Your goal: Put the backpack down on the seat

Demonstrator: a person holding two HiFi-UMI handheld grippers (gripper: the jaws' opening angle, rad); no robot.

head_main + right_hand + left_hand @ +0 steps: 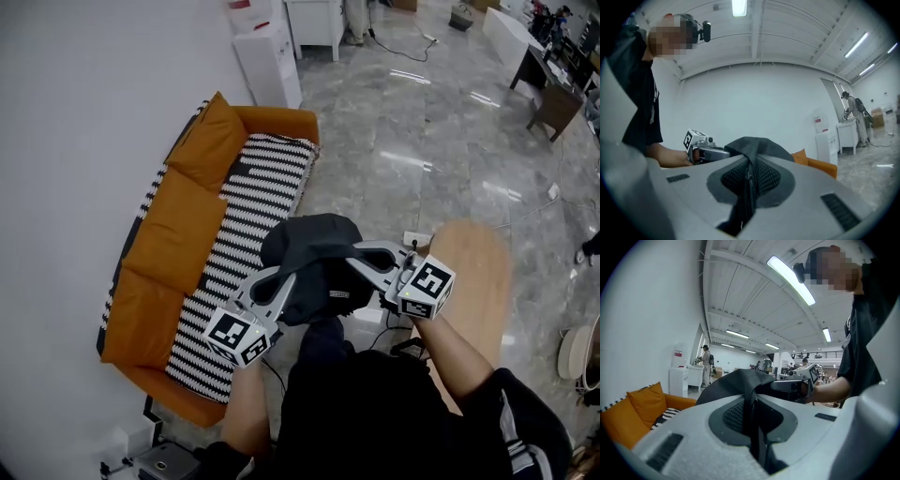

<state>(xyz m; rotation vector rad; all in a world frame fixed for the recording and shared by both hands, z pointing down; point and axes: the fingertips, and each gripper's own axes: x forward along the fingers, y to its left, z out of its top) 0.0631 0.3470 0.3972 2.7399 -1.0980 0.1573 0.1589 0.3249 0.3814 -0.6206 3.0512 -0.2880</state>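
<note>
Floor (pixel 450 141): grey marble, glossy, spread far and right.
Sofa (pixel 159 272): orange cushions, stood along the left wall, with a black-and-white striped seat (pixel 258 202).
Backpack (pixel 314 248): dark, hung in the air between both grippers, over the seat's right edge as seen from above, and clear of it.
Left gripper (pixel 284 279): jaws closed tight on a fold of Backpack fabric on its left side.
Right gripper (pixel 361 260): jaws clamped likewise on fabric on the right side.
</note>
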